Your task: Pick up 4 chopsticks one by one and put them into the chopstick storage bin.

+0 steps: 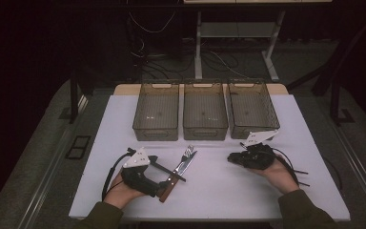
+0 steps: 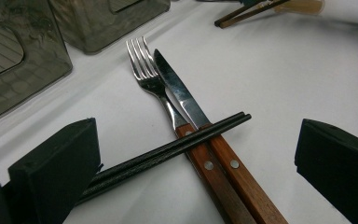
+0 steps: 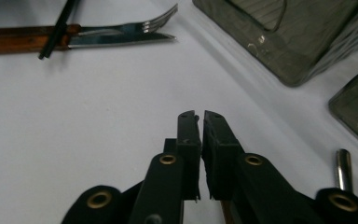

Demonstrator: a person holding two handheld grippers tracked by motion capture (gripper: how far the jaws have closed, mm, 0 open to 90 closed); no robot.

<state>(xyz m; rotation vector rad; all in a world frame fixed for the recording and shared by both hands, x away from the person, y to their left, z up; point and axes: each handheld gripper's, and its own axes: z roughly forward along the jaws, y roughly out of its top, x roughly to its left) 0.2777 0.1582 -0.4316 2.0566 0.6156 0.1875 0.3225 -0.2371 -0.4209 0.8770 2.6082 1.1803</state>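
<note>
White table top [image 1: 209, 191] is seen against a dark floor with cables and a desk frame at 12 o'clock. Three smoky plastic bins are set in a row along the far half of the table: a left bin [image 1: 156, 110], a middle bin [image 1: 205, 110] and a right bin [image 1: 252, 109], standing just beside one another.

The left gripper [image 1: 159, 167] is held in a hand at 7 o'clock of the table. In the left gripper view its jaws are seen standing wide apart, with nothing pressed between the pads. The right gripper [image 1: 232, 157] is held in the other hand at 4 o'clock; in the right gripper view its jaws are seen almost shut, a thin gap left between the pads, and nothing is gripped.

The cutlery is laid at 6 o'clock of the table, just beside the left gripper and well apart from the right one. A knife [image 2: 200, 126] and a fork [image 2: 154, 81], both with wooden handles, are laid side by side and touching, tips toward the bins. A pair of black chopsticks [image 2: 168, 151] is laid across both handles, one end reaching to the left jaw.
</note>
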